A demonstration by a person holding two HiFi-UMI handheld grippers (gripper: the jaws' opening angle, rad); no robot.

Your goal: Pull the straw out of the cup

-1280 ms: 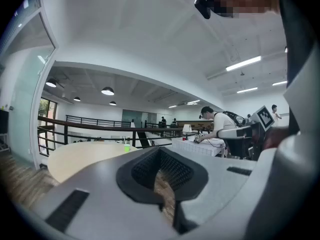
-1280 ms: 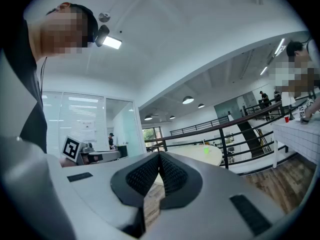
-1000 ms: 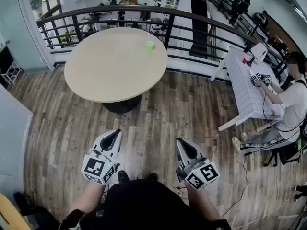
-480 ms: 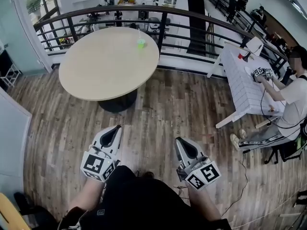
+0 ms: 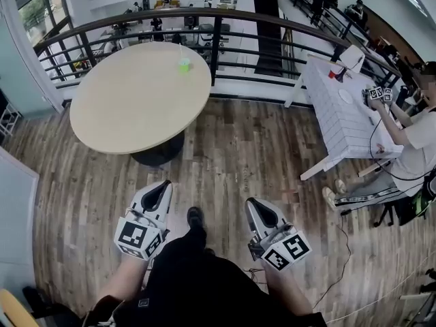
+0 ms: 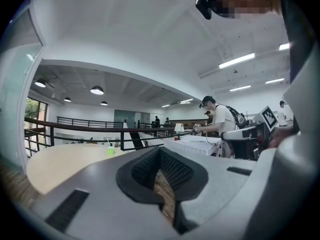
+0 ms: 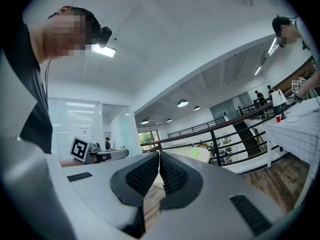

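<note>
Round beige tabletop (image 5: 129, 107) lies ahead. Left gripper (image 5: 162, 187) and right gripper (image 5: 255, 203): both jaws pressed together, empty, well short of it. Small green cup (image 5: 184, 65) sits near the far edge. Thin straw (image 6: 108, 143) stands upright inside. Left looks nearer.

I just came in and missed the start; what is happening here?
A person holds the left gripper and the right gripper out over the wooden floor, both shut and empty. The green cup, with the straw in it, stands on the round table near the railing, well away from both grippers. The straw is not yet pulled out.
</note>
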